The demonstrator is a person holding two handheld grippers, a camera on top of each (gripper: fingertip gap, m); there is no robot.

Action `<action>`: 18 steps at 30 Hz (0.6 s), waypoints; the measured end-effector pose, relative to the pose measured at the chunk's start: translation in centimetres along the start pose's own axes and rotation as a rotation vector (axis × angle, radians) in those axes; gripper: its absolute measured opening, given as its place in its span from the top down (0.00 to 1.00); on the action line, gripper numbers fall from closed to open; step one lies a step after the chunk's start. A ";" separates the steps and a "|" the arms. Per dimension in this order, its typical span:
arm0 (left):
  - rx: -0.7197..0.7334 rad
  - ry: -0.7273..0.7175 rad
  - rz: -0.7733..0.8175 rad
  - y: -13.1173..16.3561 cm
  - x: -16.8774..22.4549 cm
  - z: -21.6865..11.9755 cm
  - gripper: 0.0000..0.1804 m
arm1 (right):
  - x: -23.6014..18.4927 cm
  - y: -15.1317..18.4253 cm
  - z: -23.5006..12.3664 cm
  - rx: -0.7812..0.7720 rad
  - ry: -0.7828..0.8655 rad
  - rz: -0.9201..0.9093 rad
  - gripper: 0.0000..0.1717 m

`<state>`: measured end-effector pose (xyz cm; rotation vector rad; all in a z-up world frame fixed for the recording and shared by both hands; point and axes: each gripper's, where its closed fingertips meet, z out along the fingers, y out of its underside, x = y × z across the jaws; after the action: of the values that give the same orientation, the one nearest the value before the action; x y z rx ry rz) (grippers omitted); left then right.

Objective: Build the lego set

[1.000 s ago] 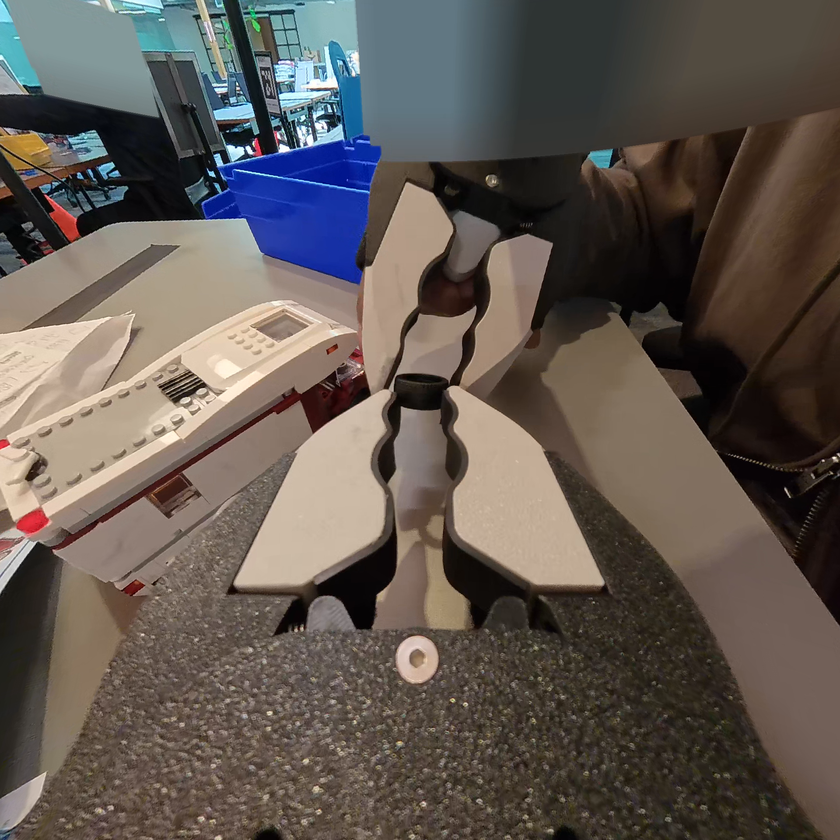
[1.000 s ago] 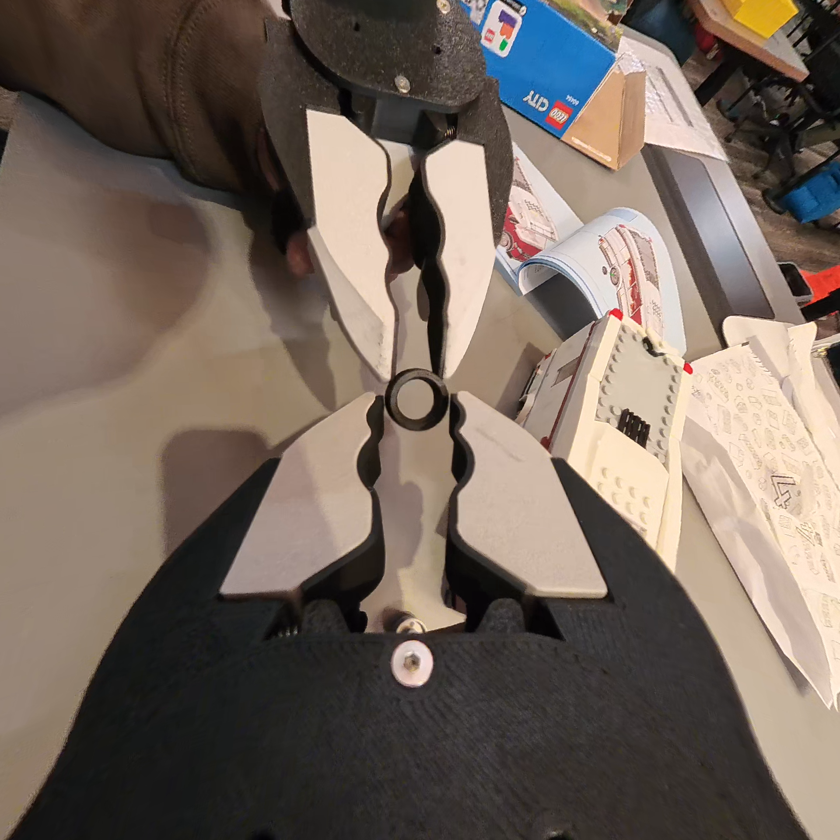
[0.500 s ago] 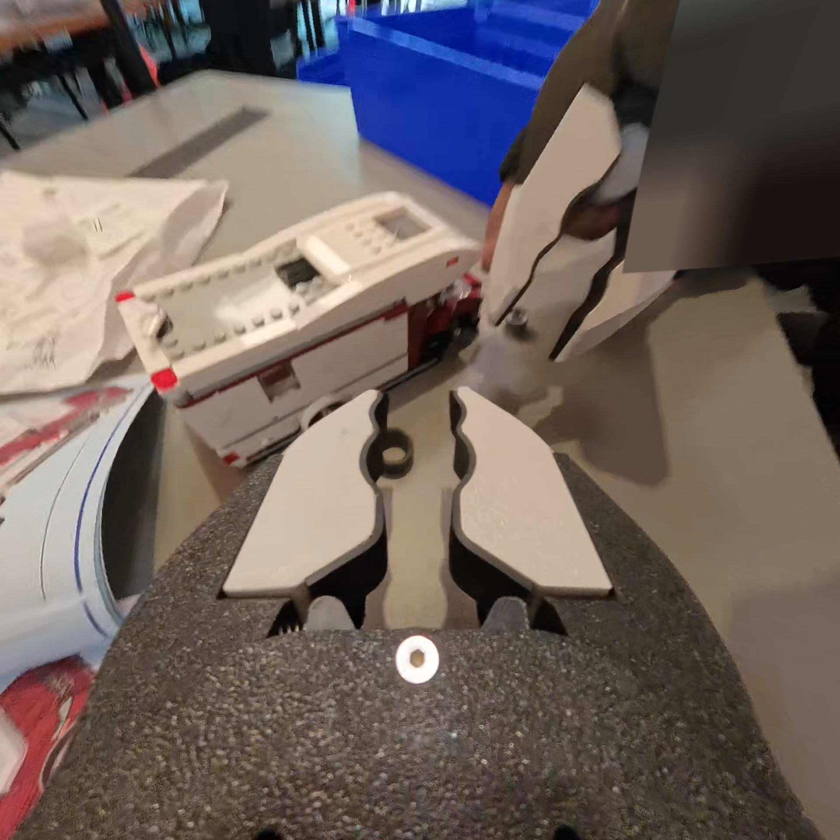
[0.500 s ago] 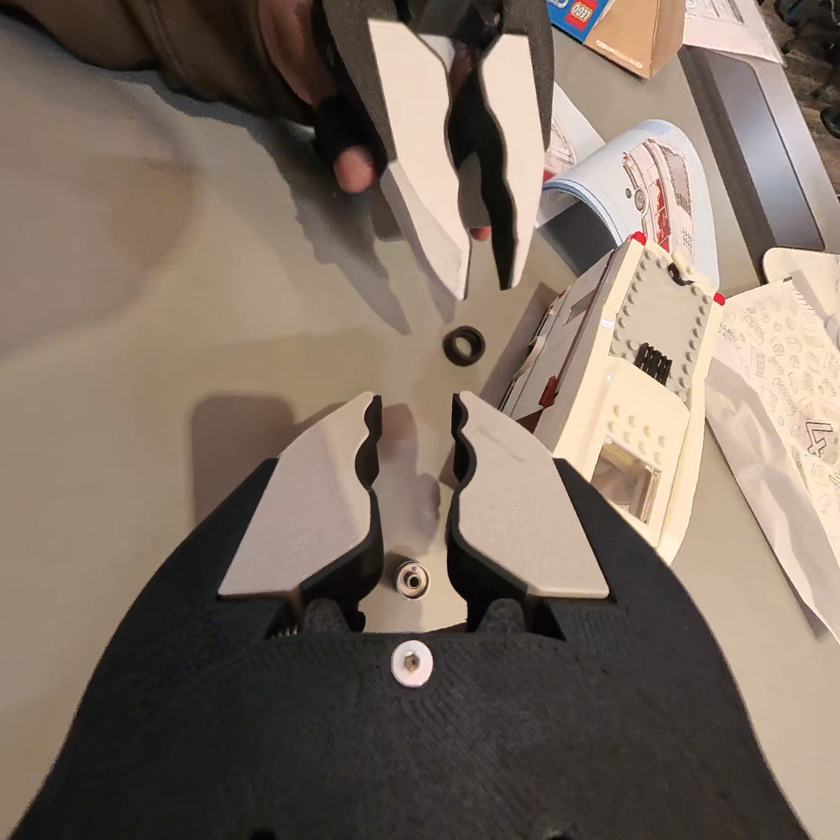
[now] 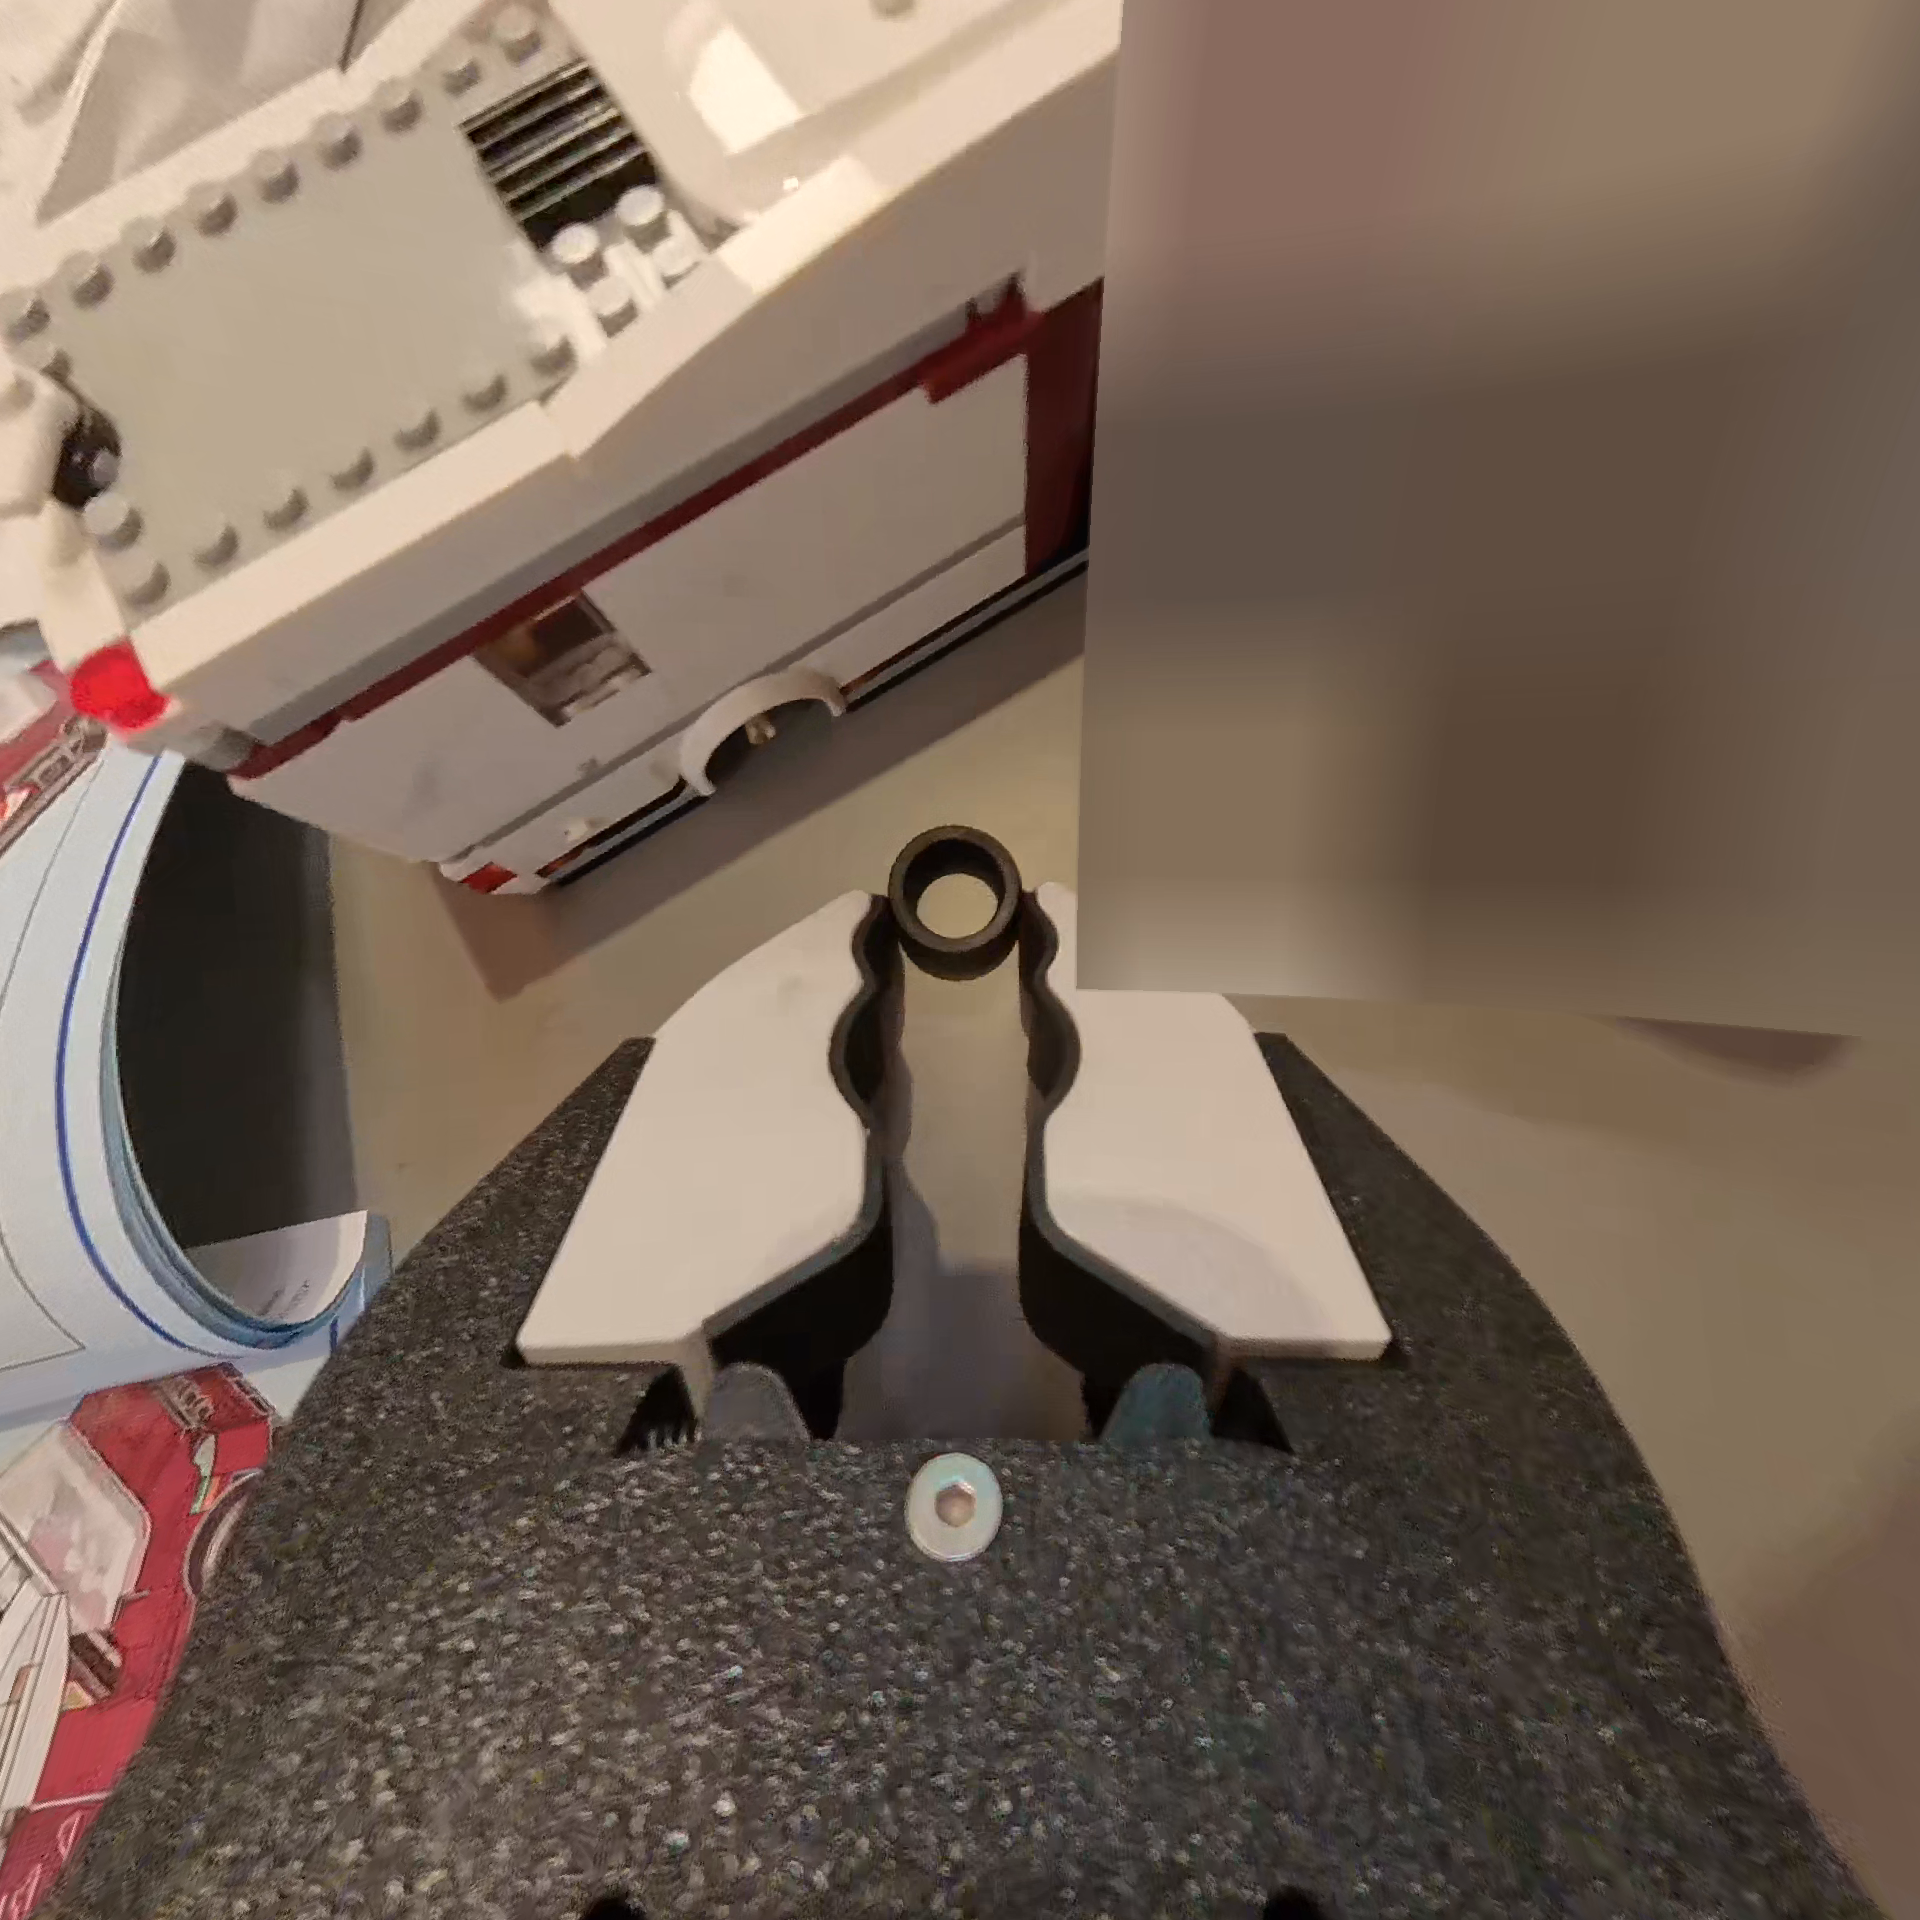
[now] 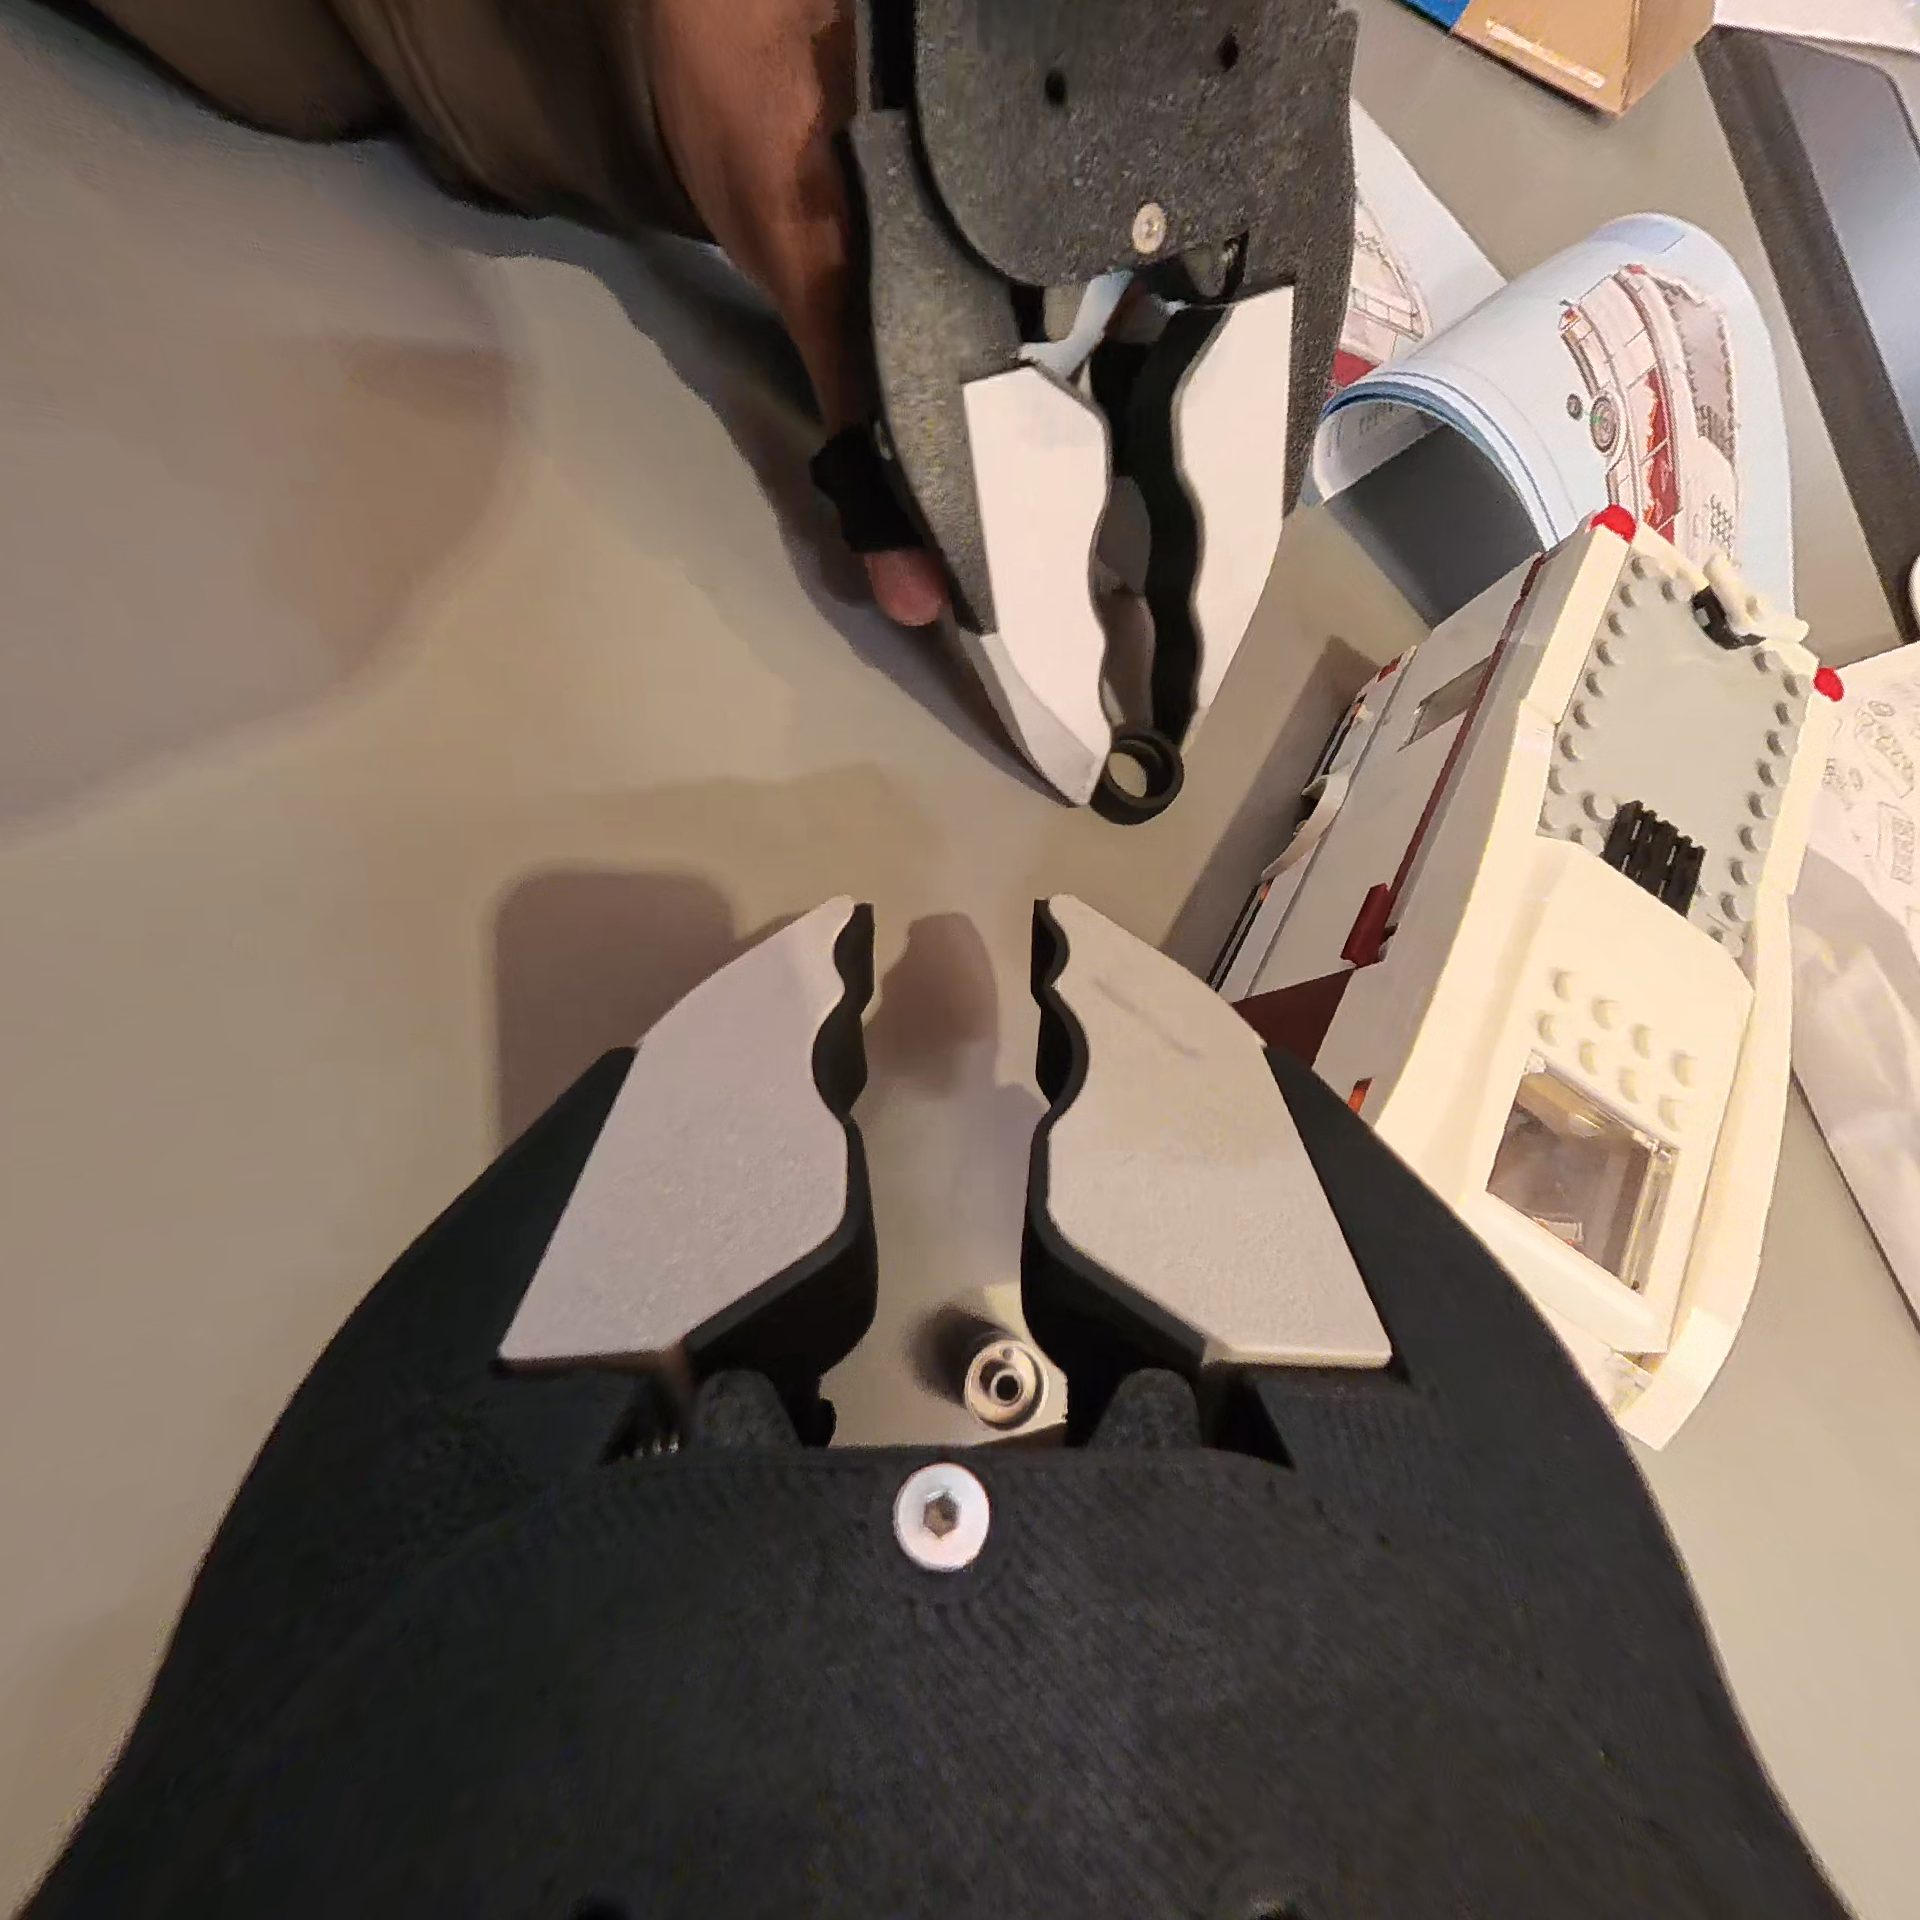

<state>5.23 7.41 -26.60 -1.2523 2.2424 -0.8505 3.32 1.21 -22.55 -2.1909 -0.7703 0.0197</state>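
The left tool [image 5: 956, 914] is gripping a black tyre [image 5: 958, 902] at its tips, near the brick van [image 5: 582, 499]. The right tool [image 6: 954, 925] is hanging open above the tabletop [image 6: 416, 727], a wheel hub [image 6: 1003, 1387] beneath it.

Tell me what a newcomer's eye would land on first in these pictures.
First, the small black tyre pinched between the fingertips of the left gripper, just above the grey table. Next, the white and dark red brick-built vehicle close beside it, to the right in the right wrist view. The right gripper hangs open nearby, with nothing between its fingers.
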 end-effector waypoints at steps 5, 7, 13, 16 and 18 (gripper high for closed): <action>0.061 0.077 0.127 -0.5 2.0 -0.6 0.87 | 0.8 -0.1 0.1 0.025 0.071 -0.058 0.84; 0.110 0.120 0.198 -0.9 3.1 -1.2 0.87 | 0.8 -0.1 0.1 0.037 0.078 -0.089 0.84; 0.270 0.212 0.287 -2.7 5.6 -2.7 0.87 | 0.3 -0.9 0.0 0.096 0.063 -0.118 0.84; 0.308 0.233 0.317 -3.2 6.4 -3.1 0.87 | -0.1 -1.0 0.2 0.098 0.054 -0.130 0.84; 0.313 0.233 0.332 -3.3 6.7 -3.2 0.87 | -0.6 -1.0 0.3 0.102 0.031 -0.133 0.84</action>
<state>1.88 1.30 -22.51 -0.6455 2.2874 -1.2032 2.27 1.62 -22.20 -2.0355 -0.8770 -0.0414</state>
